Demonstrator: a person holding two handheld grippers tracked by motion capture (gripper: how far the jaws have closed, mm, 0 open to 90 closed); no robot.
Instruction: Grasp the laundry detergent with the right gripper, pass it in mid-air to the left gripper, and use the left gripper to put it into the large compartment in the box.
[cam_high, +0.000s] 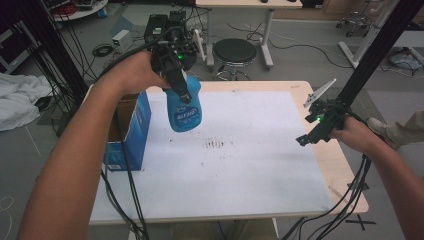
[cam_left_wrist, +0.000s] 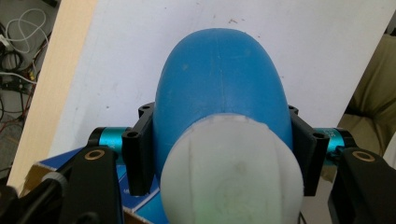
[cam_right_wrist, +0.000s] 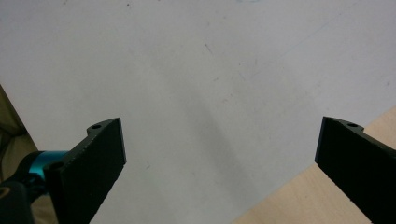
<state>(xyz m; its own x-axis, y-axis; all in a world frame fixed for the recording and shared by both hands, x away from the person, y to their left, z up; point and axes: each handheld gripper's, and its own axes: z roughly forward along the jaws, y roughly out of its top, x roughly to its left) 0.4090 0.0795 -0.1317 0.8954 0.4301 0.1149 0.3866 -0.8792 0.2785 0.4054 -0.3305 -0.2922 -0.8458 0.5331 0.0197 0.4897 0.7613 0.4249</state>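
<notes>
The left gripper (cam_high: 179, 82) was clamped on a blue bottle (cam_high: 184, 106), its two black jaws pressing the bottle's sides just below the white cap (cam_left_wrist: 231, 172), as the left gripper view showed. In the high view the bottle hung in the air, tilted, above the left part of the white sheet (cam_high: 250, 165) that covered the table (cam_high: 345, 165), and close beside an open blue cardboard box (cam_high: 131, 131) standing at the table's left edge. The right gripper (cam_high: 311, 131) hovered well apart, near the table's right edge, jaws spread wide with nothing between them; its own view showed bare sheet and a corner of wood below.

The work in hand looked like carrying the bottle toward or away from the box; which could not be told. Doing it well would likely mean keeping the squeeze steady on the smooth, rounded plastic, holding the bottle clear of the box's flaps, and lowering it upright before easing the jaws apart. The free gripper was best kept out of the way.
</notes>
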